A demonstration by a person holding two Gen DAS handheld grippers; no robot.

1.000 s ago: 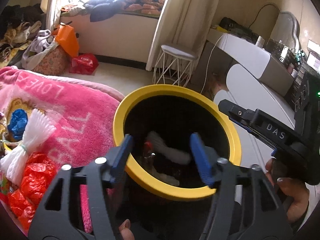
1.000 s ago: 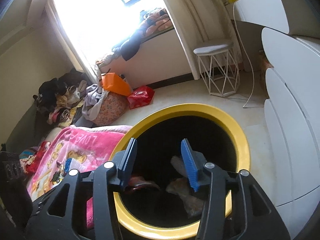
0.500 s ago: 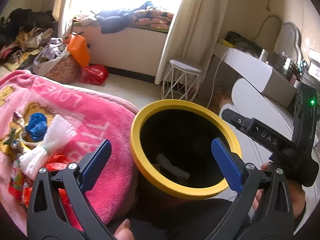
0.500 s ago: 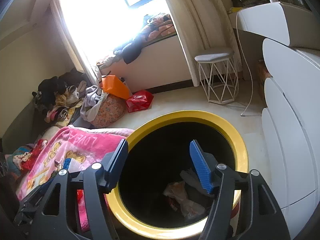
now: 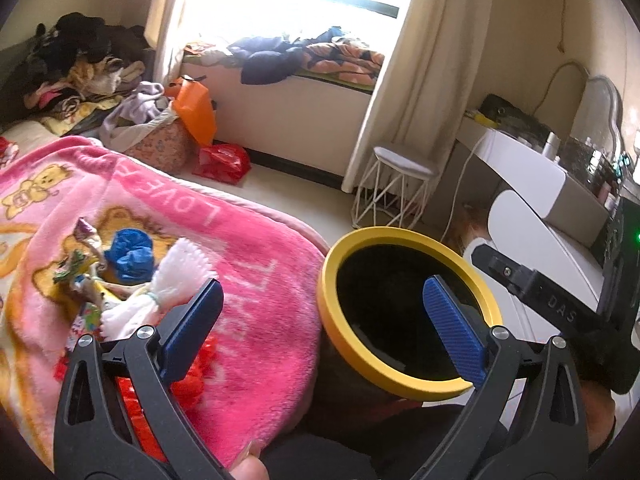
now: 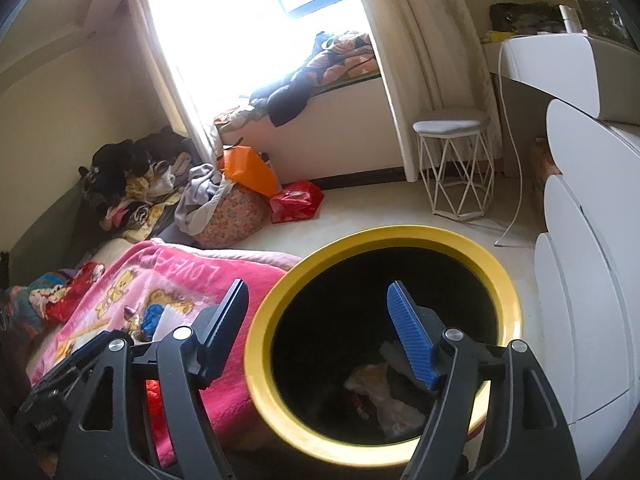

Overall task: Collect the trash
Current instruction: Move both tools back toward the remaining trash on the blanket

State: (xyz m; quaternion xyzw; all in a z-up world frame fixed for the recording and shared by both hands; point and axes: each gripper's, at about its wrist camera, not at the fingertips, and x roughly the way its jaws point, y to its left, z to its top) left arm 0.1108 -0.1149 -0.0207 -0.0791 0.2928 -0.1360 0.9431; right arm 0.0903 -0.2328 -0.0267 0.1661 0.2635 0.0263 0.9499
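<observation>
While both jaws gape empty, two hand-held grippers, left hand-held gripper [image 5: 320,320], right hand-held gripper [image 6: 320,328] still widening, one yellow-rimmed bin [image 6: 508,292].

"LOVE" on the pink blanket [image 5: 224,248]; "DAS" on the right gripper [image 5: 560,308].

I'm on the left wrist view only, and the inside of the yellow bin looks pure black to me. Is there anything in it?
Observer: Yes. The right wrist view looks down into the yellow-rimmed bin, and pale crumpled wrappers lie at its bottom.
Operator: I see only the body of the other gripper. Is it carrying anything?
Observer: No. The right gripper hangs over the bin's mouth, and its jaws are opening with nothing between them.
</observation>
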